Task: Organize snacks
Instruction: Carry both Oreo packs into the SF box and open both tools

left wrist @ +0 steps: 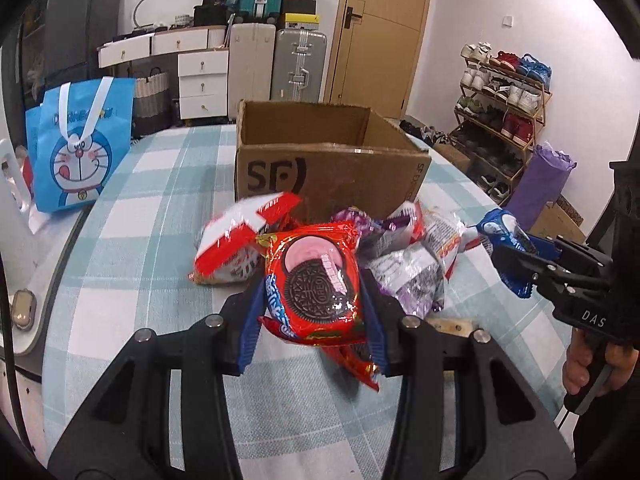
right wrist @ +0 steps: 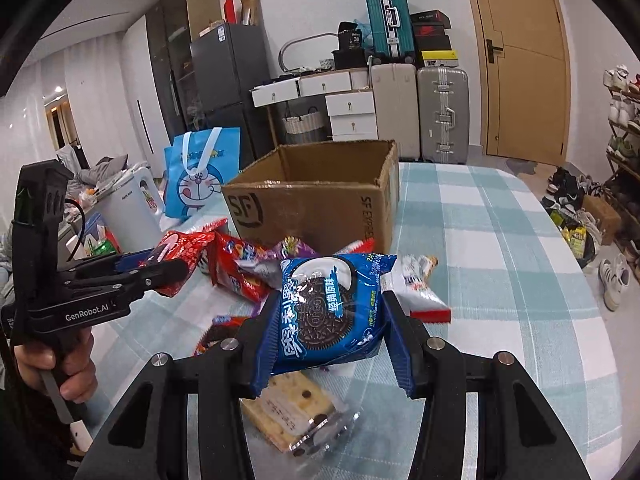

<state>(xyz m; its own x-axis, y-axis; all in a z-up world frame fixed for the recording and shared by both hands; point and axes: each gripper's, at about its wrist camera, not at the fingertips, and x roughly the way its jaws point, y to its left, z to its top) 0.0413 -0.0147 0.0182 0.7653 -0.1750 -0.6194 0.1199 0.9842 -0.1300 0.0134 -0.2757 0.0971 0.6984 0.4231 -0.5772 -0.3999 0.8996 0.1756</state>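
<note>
So far little of the sorting looks finished: both grippers are loaded, but the open SF cardboard box [left wrist: 332,164] shows only bare inner walls from these angles, and its floor is hidden, so I cannot tell whether any snack is inside. The left gripper [left wrist: 314,300] has its jaws clenched on a red Oreo packet [left wrist: 316,284], held off the bench [left wrist: 132,216] just in front of the pile. The right gripper [right wrist: 330,312] has its jaws clenched on a blue Oreo packet [right wrist: 332,312], also lifted, near the box's front corner. Still lying on the checked cloth between the grippers and the box is a heap of loose snacks: a red-and-white packet [left wrist: 236,240], purple wrappers [left wrist: 404,276], another red packet [right wrist: 240,272] and a small red-and-white wafer packet [right wrist: 424,292]. A clear-wrapped cracker [right wrist: 296,412] sits right under the right gripper. By my judgement the work is at an early or middle stage: two packets are picked up and likely bound for the box, and most of the pile remains to be moved. A blue Doraemon bag [left wrist: 80,148] stands off to the side.
</note>
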